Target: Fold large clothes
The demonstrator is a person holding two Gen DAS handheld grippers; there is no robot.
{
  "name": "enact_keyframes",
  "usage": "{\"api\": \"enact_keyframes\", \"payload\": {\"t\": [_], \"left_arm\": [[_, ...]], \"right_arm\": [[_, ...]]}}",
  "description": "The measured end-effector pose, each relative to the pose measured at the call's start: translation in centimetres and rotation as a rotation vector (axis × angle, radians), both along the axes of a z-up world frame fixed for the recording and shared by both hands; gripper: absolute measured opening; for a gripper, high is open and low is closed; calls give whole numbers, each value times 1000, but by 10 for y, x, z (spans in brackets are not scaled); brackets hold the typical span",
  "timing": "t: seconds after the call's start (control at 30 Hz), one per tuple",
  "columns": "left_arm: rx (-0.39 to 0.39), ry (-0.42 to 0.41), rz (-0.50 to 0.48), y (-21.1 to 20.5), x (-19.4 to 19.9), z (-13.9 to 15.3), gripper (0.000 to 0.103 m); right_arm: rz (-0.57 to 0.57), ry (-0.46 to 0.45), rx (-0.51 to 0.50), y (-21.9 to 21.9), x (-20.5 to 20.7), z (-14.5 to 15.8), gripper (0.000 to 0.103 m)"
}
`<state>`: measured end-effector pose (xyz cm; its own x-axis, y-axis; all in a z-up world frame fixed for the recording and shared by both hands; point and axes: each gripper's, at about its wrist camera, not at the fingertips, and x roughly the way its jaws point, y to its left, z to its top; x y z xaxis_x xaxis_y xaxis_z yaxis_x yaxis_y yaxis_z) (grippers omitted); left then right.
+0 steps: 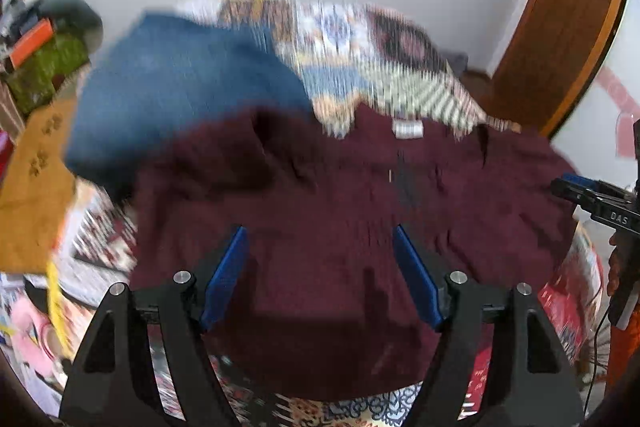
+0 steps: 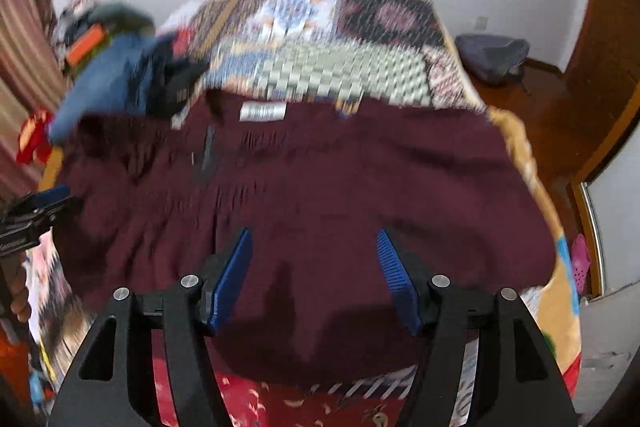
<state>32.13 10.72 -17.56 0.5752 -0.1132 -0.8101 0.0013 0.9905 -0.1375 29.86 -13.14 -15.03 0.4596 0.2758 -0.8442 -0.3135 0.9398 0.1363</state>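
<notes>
room: white wall behind, wooden door frame at the right, both views blurred.
bed: patterned bedspread (image 2: 340, 67) covers it; it carries everything here.
garment: maroon garment (image 1: 340, 195) spread wide over the near half of the bed, white label (image 1: 407, 129) at its far edge, near hem close to the bed's near edge; surface rumpled, fine creases run across the middle.
clutter: blue garment (image 1: 180, 87) lies at the far left, its edge overlapping the maroon one's far left corner.
left gripper: left gripper (image 1: 320, 275) hangs over the near left part of the cloth, tilted downward; blue pads (image 1: 226, 275) stand well apart, nothing between them.
right gripper: right gripper (image 2: 314, 277) over the near right part, same tilt; jaws spread, empty.
contact: neither pair seems to touch the fabric; blur leaves the gap uncertain.
step in hand (judgement): both tools free, so a fresh pair of grasp points is due, likely along one edge.
doing it well: pick matching points on the same edge, pinch one layer only, lift both ends evenly, carry the edge straight across so the fold line lies parallel to the bed's near edge.
watch: blue garment at the far left corner may drag along; keep the fold clear of it.
risk: uneven lift would skew the fold and deepen the creases.
</notes>
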Motion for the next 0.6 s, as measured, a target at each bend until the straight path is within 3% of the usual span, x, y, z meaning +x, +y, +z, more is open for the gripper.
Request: {"api": "enact_keyframes", "payload": {"t": [0.1, 0.2, 0.3, 0.43, 0.6], "left_arm": [[-26, 100, 13, -2, 0, -33, 74], [-13, 132, 11, -3, -9, -55, 74], [67, 108, -22, -12, -25, -55, 74], [154, 107, -61, -22, -46, -54, 76], [164, 119, -58, -18, -72, -56, 80]], "right_arm": [[23, 45, -61, 2, -7, -18, 61], [43, 11, -100, 0, -20, -22, 62], [43, -8, -126, -2, -32, -18, 73], [35, -11, -151, -1, -44, -18, 76], [10, 4, -156, -6, -56, -18, 76]]}}
